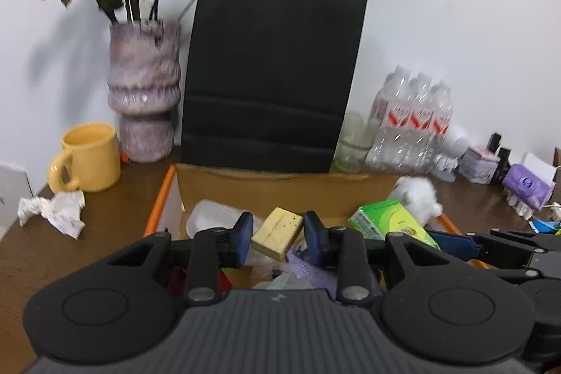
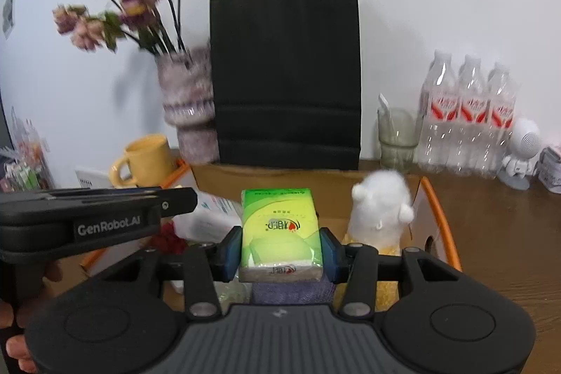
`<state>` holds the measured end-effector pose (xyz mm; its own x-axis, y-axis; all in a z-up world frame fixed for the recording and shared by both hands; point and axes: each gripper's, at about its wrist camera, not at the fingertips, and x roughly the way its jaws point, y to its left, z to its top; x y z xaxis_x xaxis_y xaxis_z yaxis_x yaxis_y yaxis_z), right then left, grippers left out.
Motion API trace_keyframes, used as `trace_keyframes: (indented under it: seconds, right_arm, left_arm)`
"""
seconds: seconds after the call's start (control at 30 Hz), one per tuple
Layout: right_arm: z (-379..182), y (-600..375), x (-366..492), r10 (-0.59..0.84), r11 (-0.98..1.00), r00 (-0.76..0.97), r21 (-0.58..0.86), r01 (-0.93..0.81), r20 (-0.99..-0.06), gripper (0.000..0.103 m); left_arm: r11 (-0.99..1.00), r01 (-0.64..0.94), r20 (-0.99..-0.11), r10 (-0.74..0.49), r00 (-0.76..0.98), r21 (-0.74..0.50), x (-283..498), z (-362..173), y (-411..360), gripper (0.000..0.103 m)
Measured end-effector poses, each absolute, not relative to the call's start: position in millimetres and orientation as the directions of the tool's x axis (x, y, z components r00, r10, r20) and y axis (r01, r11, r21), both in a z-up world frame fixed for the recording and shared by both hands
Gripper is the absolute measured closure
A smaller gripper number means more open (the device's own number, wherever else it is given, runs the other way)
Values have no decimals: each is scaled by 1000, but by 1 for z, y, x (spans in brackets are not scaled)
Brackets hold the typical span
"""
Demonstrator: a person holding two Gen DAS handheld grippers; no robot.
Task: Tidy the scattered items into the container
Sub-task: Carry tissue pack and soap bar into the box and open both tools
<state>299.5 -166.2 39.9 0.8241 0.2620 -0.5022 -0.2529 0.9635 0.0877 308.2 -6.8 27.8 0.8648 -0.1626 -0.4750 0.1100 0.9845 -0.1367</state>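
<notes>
Left wrist view: the left gripper hangs open and empty over the cardboard box on a brown table; a black bag leans on the white wall ahead.

Right wrist view: the right gripper clamps the green tissue pack above that box.

A brown wooden table carries a yellow mug and crumpled paper at left, a cardboard box in the middle, water bottles far right.
</notes>
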Motion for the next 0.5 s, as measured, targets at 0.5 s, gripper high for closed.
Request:
trace_keyframes:
  seconds: [0.5]
  right_arm:
    - [-1, -153, 342, 246, 960, 752, 44, -278, -612, 58]
  left_arm:
    - [992, 85, -602, -121, 789, -88, 344, -8, -12, 70]
